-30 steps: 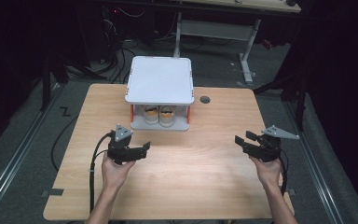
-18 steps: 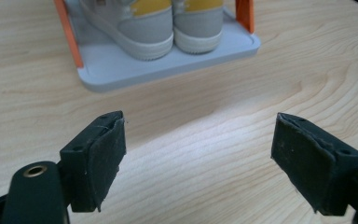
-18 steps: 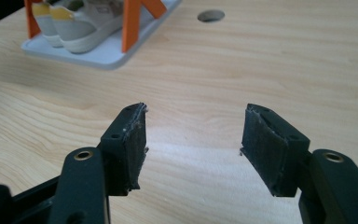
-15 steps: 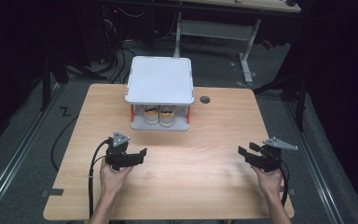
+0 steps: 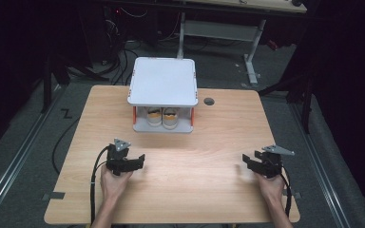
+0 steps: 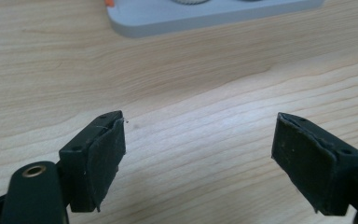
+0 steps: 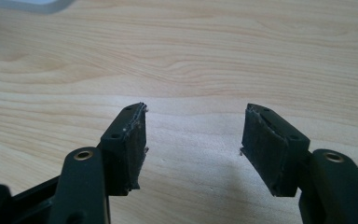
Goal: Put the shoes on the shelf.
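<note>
Two grippers rest low over the wooden table (image 5: 190,156), held in my hands. My left gripper (image 5: 135,161) and right gripper (image 5: 248,161) both stand with jaws wide apart, holding nothing. Far centre: a white two-tier stand (image 5: 163,81), a pair of shoes (image 5: 162,116) on its lower shelf.
</note>
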`<move>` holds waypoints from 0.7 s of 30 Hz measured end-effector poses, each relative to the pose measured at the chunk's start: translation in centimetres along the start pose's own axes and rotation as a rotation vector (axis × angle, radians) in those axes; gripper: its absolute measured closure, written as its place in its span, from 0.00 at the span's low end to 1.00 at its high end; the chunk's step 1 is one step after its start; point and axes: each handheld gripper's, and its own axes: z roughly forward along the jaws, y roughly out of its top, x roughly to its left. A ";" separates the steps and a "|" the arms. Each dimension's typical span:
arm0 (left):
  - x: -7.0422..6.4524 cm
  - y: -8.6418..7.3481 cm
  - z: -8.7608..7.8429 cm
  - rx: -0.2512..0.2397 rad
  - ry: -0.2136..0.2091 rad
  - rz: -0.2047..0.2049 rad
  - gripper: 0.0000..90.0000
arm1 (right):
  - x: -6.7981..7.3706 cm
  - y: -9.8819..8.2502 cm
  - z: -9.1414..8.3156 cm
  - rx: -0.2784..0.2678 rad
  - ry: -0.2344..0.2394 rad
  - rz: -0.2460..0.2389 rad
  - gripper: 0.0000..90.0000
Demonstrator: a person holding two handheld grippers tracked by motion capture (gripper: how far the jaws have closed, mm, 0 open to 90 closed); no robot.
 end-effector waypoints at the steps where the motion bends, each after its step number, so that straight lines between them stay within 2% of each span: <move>1: 0.1 -0.1 0.2 0.004 0.010 -0.004 0.20 | 0.0 -0.1 0.2 0.007 -0.007 0.000 0.44; 5: 0.4 -0.5 0.6 0.011 0.050 -0.014 0.20 | -0.1 -0.5 0.9 0.034 -0.040 -0.012 0.44; 9: 0.3 -0.7 1.1 0.026 0.089 0.017 0.20 | 0.0 -0.9 1.4 0.053 -0.065 -0.023 0.44; 11: 0.2 -0.8 1.3 0.035 0.100 0.030 0.20 | 0.0 -1.1 1.5 0.043 -0.077 -0.035 0.44; 15: 0.4 -1.3 1.5 0.006 0.099 -0.005 0.21 | 0.1 -1.1 1.5 0.047 -0.089 -0.045 0.44; 21: 0.4 -1.3 1.5 0.006 0.102 -0.004 0.21 | 0.1 -1.1 1.5 0.046 -0.091 -0.046 0.44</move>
